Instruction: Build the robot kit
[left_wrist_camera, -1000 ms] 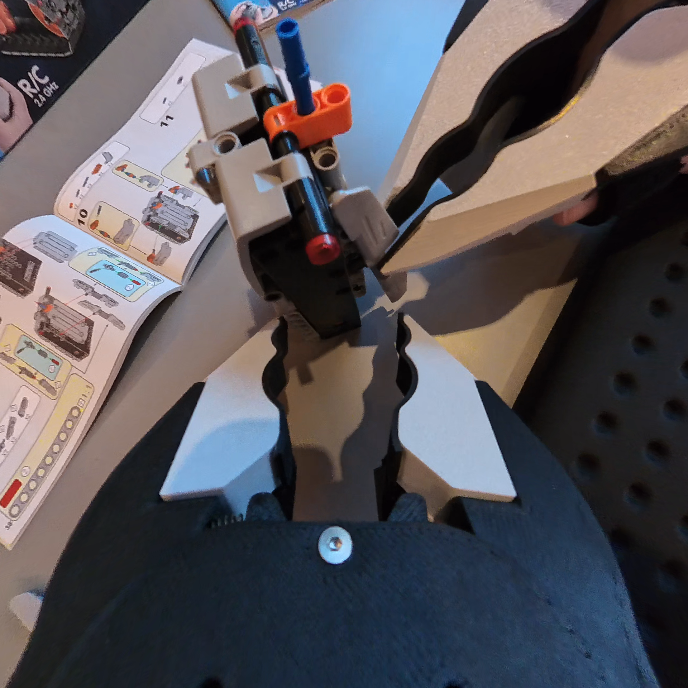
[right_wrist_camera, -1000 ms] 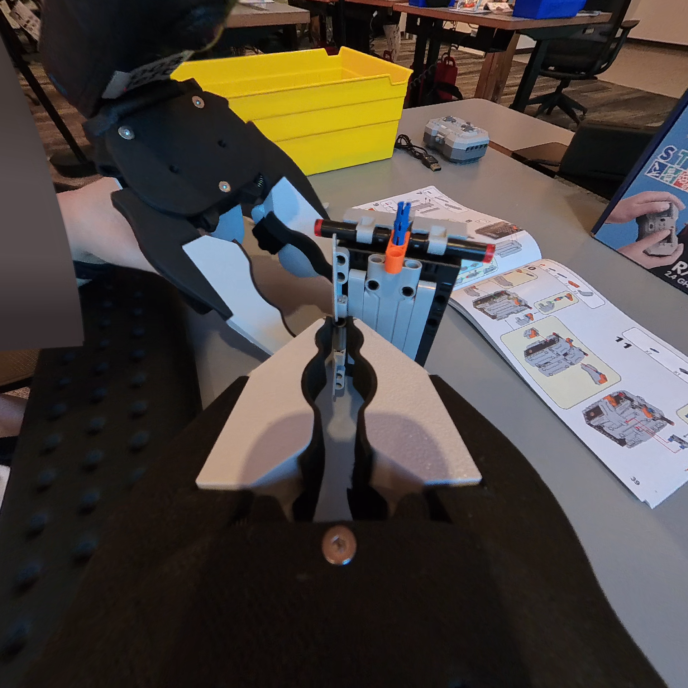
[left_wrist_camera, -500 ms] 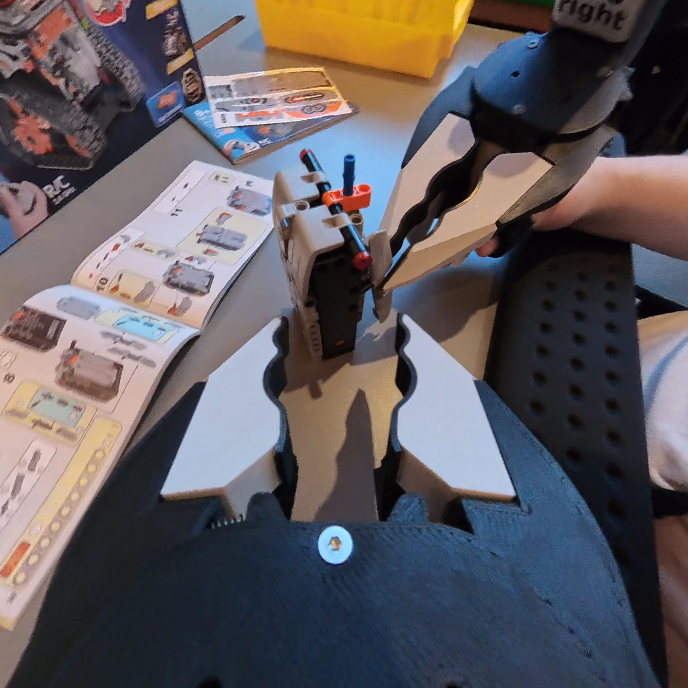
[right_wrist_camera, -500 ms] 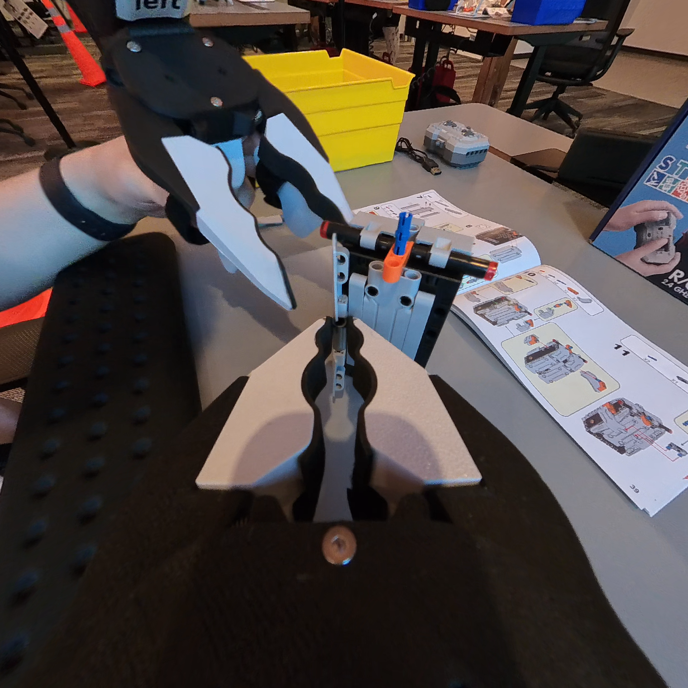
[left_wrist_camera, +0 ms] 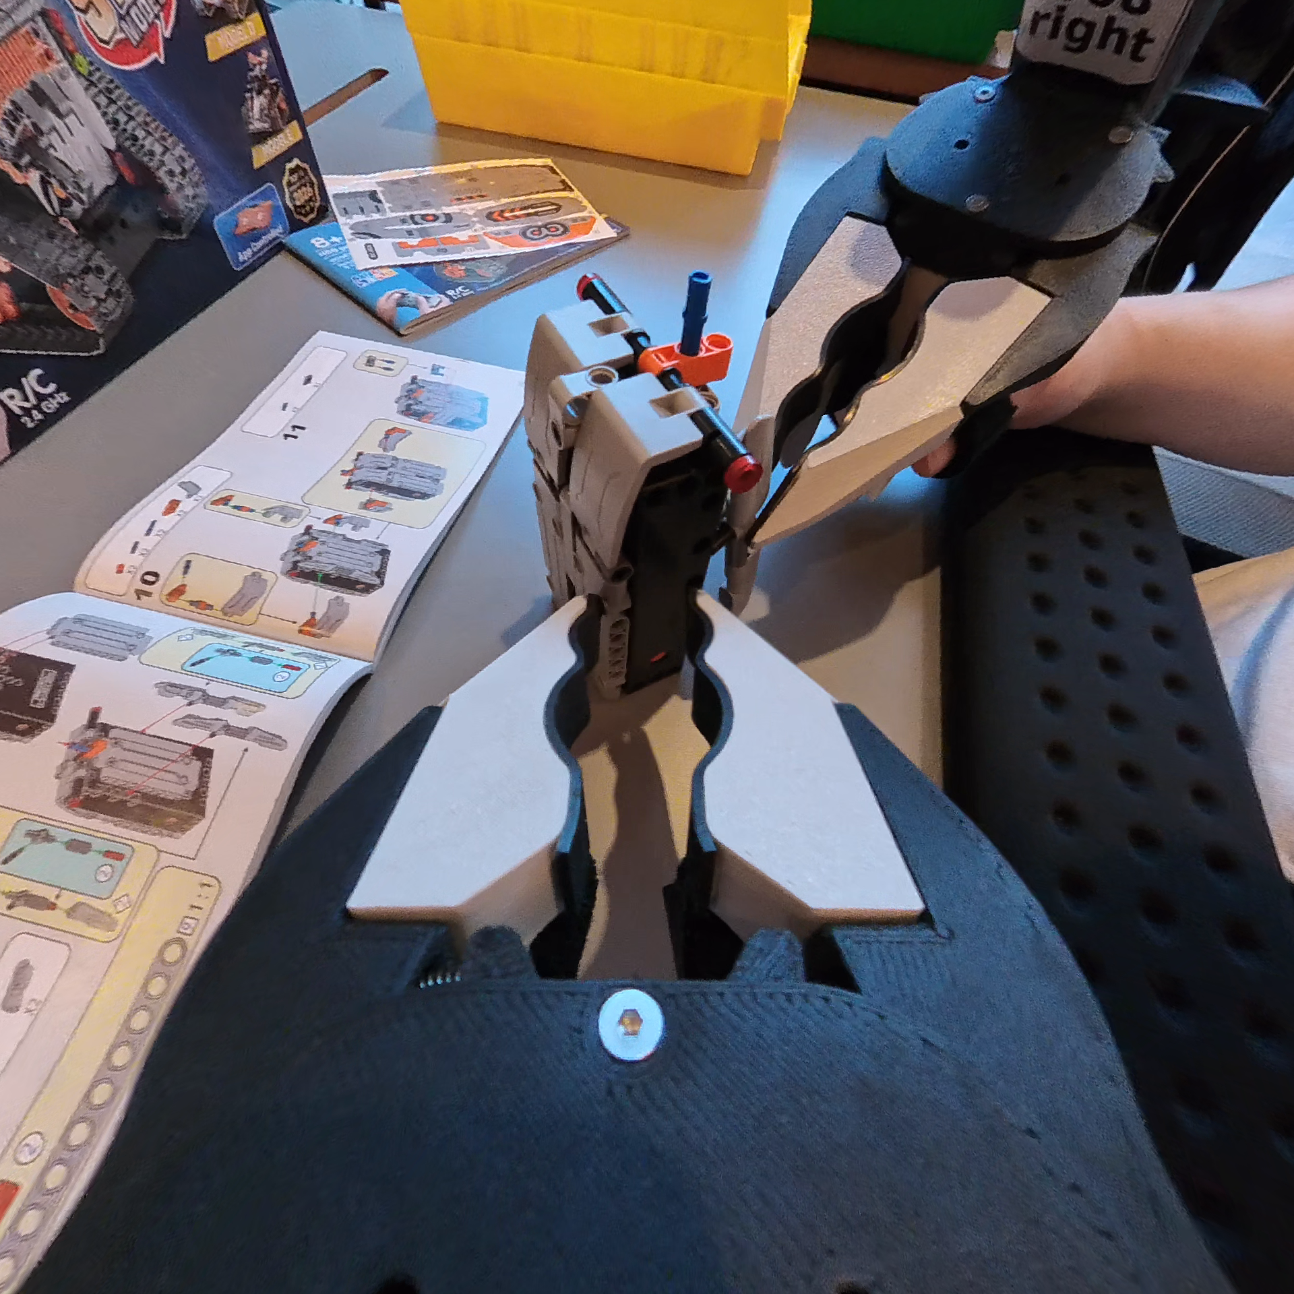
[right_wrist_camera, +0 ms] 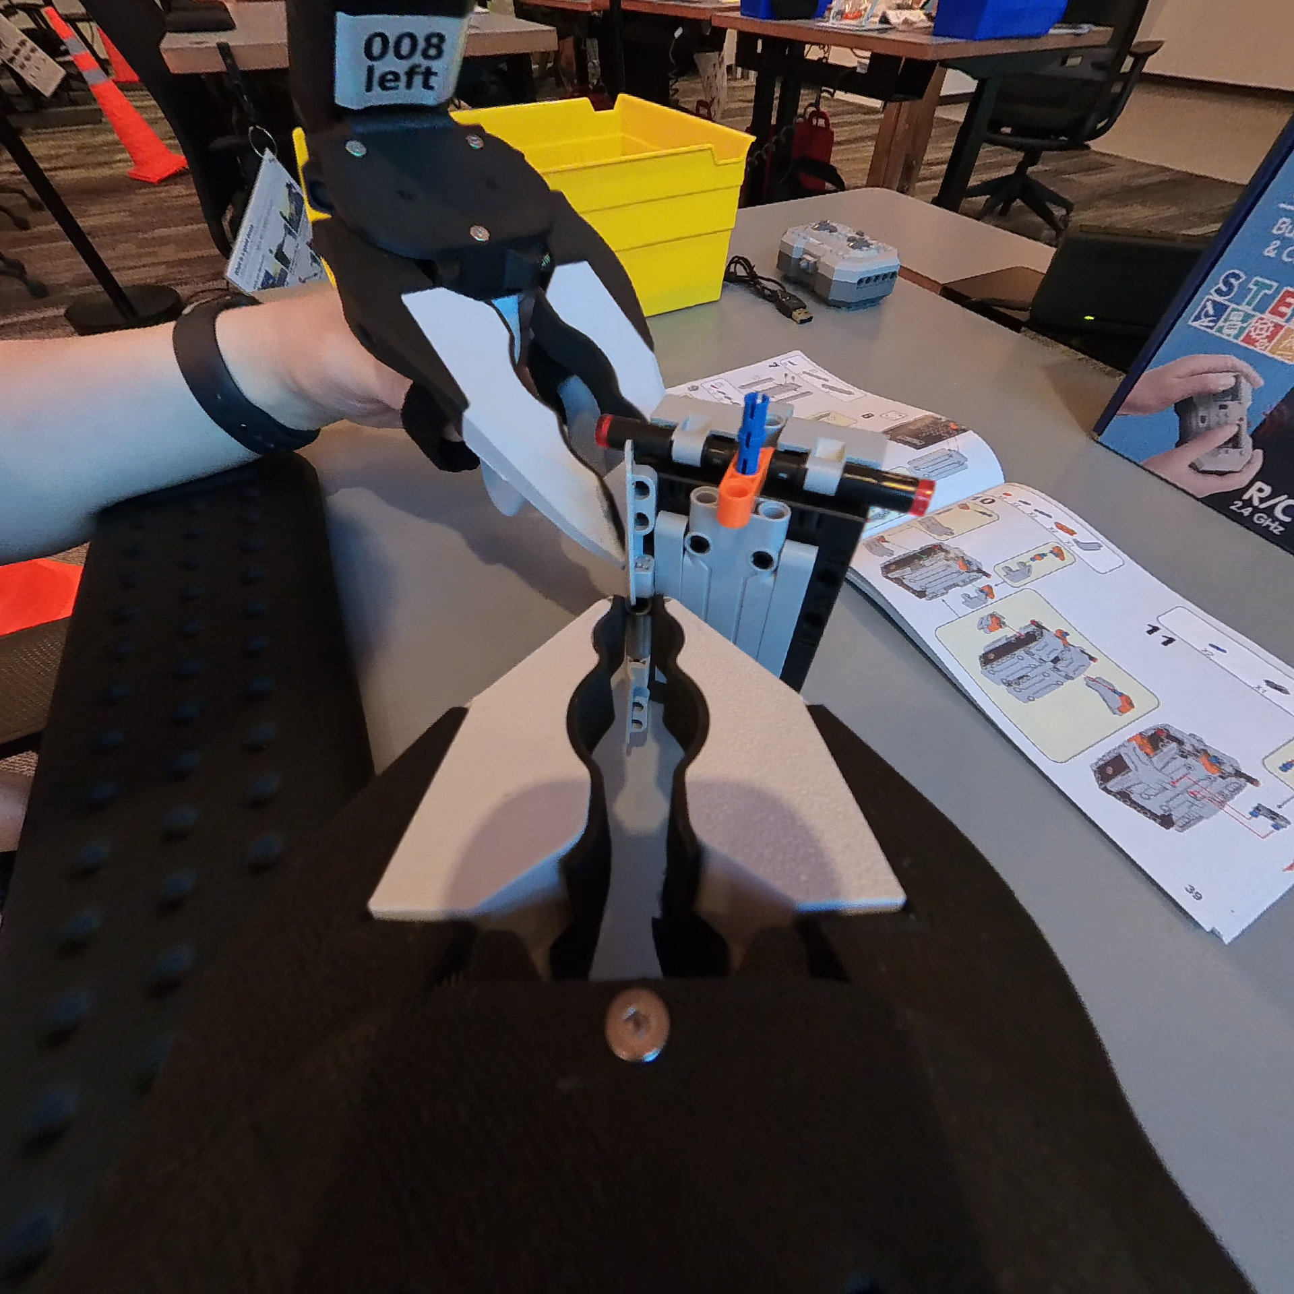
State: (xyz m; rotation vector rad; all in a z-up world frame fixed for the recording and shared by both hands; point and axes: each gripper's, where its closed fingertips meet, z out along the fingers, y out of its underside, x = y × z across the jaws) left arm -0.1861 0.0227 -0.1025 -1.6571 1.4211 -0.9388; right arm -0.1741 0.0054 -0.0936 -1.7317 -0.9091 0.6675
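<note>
Left wrist view: brick-built assembly [left_wrist_camera: 616, 490] — grey panels over a black core, standing upright on the grey table [left_wrist_camera: 434, 609] straight ahead of the left gripper [left_wrist_camera: 634, 616], its lower end between the fingertips. The jaws sit close on either side of that lower end; whether they actually clamp it I cannot tell. Across the top runs a black axle [left_wrist_camera: 672, 381] with red end caps, carrying an orange connector [left_wrist_camera: 690, 350] and an upright blue pin [left_wrist_camera: 695, 308]. Right wrist view: the right gripper [right_wrist_camera: 638, 623] is clamped on a thin grey beam [right_wrist_camera: 638, 672] along the assembly's near edge. Handling, as judged — rigid plastic, light, smooth-faced, with press-fit joints likely to pop apart under twisting; the black core and flat grey panels look the soundest hold, the axle and pin the poorest. To the left gripper's left lies an open instruction booklet [left_wrist_camera: 266, 532]; beyond, a sticker sheet [left_wrist_camera: 462, 206], a yellow bin [left_wrist_camera: 602, 77] and a printed box [left_wrist_camera: 126, 161].
</note>
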